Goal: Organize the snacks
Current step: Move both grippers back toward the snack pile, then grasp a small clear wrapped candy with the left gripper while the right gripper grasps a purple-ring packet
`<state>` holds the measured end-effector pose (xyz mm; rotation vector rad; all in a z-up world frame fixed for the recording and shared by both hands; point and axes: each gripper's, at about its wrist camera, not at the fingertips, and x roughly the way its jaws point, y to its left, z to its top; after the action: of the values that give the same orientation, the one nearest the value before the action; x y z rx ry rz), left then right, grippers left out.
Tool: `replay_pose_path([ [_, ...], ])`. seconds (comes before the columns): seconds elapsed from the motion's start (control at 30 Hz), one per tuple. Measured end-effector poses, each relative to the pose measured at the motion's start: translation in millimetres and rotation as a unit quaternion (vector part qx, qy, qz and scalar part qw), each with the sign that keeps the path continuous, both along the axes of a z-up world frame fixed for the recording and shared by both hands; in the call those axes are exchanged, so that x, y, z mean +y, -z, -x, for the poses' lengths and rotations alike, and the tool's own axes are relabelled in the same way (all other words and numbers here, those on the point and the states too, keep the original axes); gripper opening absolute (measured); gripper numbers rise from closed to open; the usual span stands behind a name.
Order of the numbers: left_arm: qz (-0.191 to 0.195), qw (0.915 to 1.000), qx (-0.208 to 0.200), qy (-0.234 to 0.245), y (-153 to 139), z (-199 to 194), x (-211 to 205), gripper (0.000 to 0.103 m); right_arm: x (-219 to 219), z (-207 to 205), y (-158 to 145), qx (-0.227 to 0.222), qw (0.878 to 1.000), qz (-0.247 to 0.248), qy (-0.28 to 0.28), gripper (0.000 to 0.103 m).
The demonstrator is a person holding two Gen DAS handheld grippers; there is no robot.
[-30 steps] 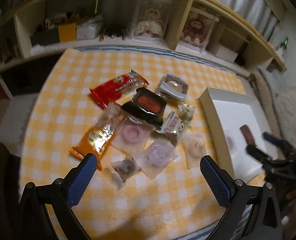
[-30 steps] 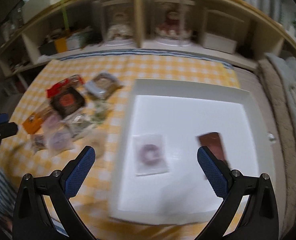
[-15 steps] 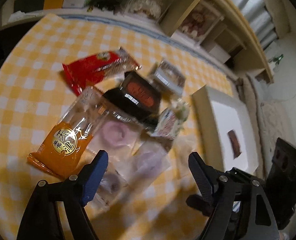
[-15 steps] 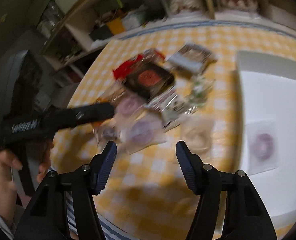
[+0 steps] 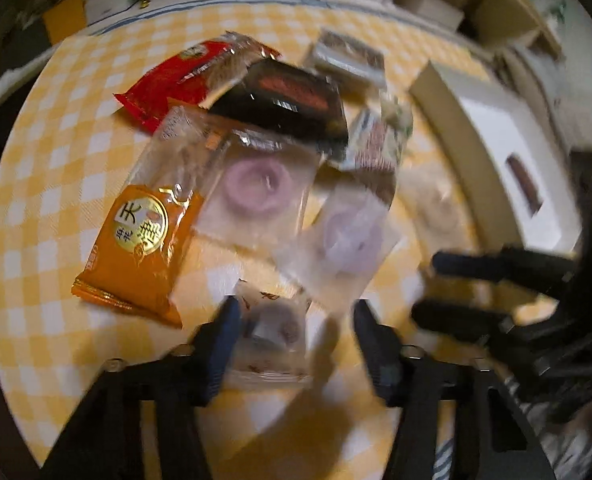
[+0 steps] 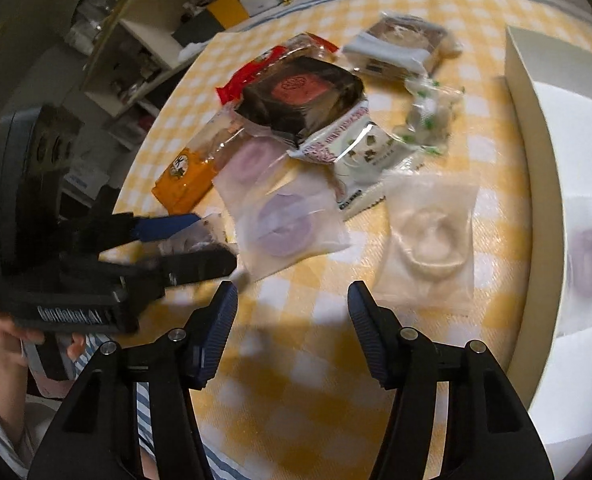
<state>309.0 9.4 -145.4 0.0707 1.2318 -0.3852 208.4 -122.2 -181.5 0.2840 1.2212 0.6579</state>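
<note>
Yellow-and-white checked cloth (image 6: 308,364) covers the table, and at its right edge stands the shallow white cardboard tray (image 6: 524,92), with a clear-wrapped purple pastry (image 6: 587,262) already lying in it. The heap of snacks lies left of the tray: an orange foil packet (image 5: 136,240), a black-wrapped cake with a red seal (image 6: 302,94), and clear sachets holding pink (image 5: 256,190), mauve (image 6: 284,226) and cream (image 6: 430,242) rounds.

The step in hand looks like picking the next snack. The left gripper (image 5: 296,332) has its tongs apart around a small clear sachet with a dark round sweet (image 5: 274,326), one finger against its edge; motion blur hides whether it bites. The right gripper (image 6: 292,304) hangs over bare cloth, tongs apart and empty. Next, the left tongs should close on the thin film without slipping, then carry it to the tray.
</note>
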Motion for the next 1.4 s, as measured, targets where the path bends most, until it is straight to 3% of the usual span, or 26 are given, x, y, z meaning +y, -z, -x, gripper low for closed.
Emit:
replay_pose_path([
  [0.03,-0.014,0.9999,-0.003,0.003,0.9,2.2,-2.4,0.036,-1.9,-1.0,0.0,0.004,1.000,-0.005,0.006,0.059],
  [0.1,-0.031,0.9994,-0.010,0.005,1.0,3.0,-6.7,0.033,-6.3,-2.5,0.3,0.020,0.999,-0.021,0.024,0.059],
  [0.3,-0.041,0.9989,-0.017,-0.013,-1.6,6.9,-5.3,0.031,-11.4,-4.5,1.1,0.065,0.991,-0.065,0.098,0.059],
  [0.6,-0.003,0.9983,-0.044,-0.038,-31.5,16.6,29.5,0.030,13.8,-3.0,14.6,0.132,0.962,-0.083,0.222,0.059],
  [0.77,0.025,0.9952,-0.062,-0.072,-49.5,21.1,60.6,0.030,24.9,-2.4,10.9,0.126,0.938,-0.074,0.314,0.068],
  [0.87,0.038,0.9928,-0.066,-0.092,-55.0,23.8,77.7,0.030,32.8,-9.0,8.6,0.115,0.931,-0.052,0.342,0.068],
  [1.0,0.053,0.9903,-0.069,-0.108,-60.7,28.0,91.6,0.030,49.7,-15.6,4.8,0.092,0.932,0.007,0.350,0.068],
  [1.13,0.063,0.9890,-0.070,-0.114,-64.3,31.1,97.7,0.030,63.3,-12.7,1.8,0.064,0.933,0.081,0.344,0.052],
  [1.27,0.069,0.9879,-0.075,-0.116,-68.4,32.5,98.7,0.030,67.7,-8.1,0.9,0.029,0.945,0.104,0.310,0.050],
  [1.4,0.078,0.9856,-0.086,-0.123,-75.9,38.1,98.6,0.030,59.9,-7.0,1.9,0.017,0.956,0.092,0.279,0.044],
])
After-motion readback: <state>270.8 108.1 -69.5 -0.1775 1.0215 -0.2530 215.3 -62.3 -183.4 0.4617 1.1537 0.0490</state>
